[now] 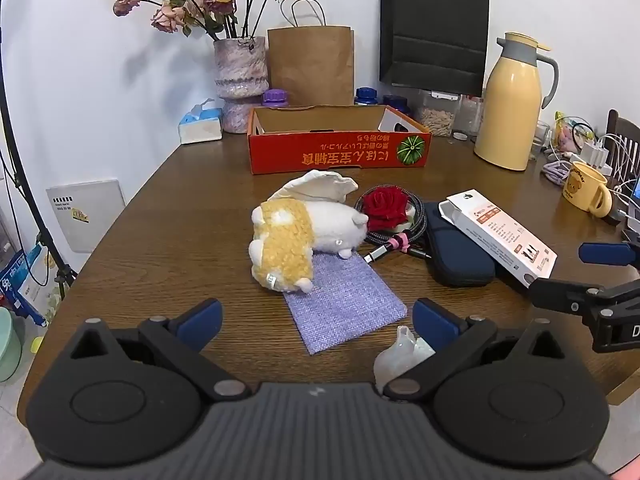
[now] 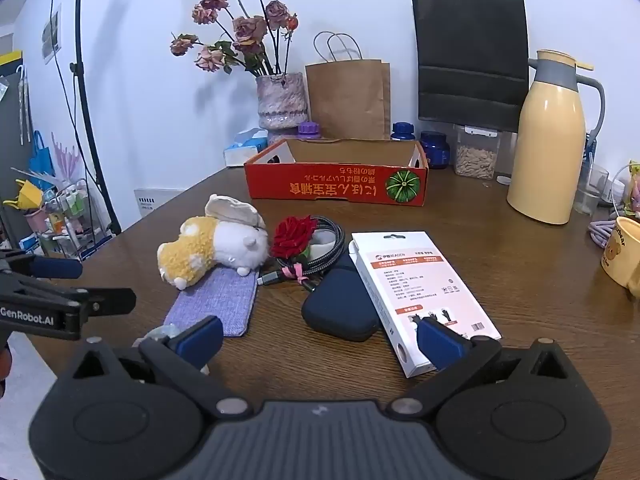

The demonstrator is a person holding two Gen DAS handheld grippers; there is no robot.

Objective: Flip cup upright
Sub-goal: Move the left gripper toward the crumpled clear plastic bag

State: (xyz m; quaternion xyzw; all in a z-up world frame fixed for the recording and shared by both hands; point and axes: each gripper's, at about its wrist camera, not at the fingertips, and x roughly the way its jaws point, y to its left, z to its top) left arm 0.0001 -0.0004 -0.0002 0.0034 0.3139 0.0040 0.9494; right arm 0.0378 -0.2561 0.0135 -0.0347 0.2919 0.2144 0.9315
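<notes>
On the wooden bench (image 1: 168, 208), the left gripper (image 1: 316, 320) hangs with its jaws spread wide and nothing between them. At about 4 o'clock from the purple cloth mat (image 1: 340, 300), a translucent cup (image 1: 396, 356) lies on its side, just beside that gripper's right finger. A plush toy (image 1: 296, 236) rests at the mat's 11 o'clock. The right gripper (image 2: 320, 340) is likewise fully apart and empty, its right finger over the white package (image 2: 416, 288). A yellow mug (image 2: 624, 256) stands at 3 o'clock.
</notes>
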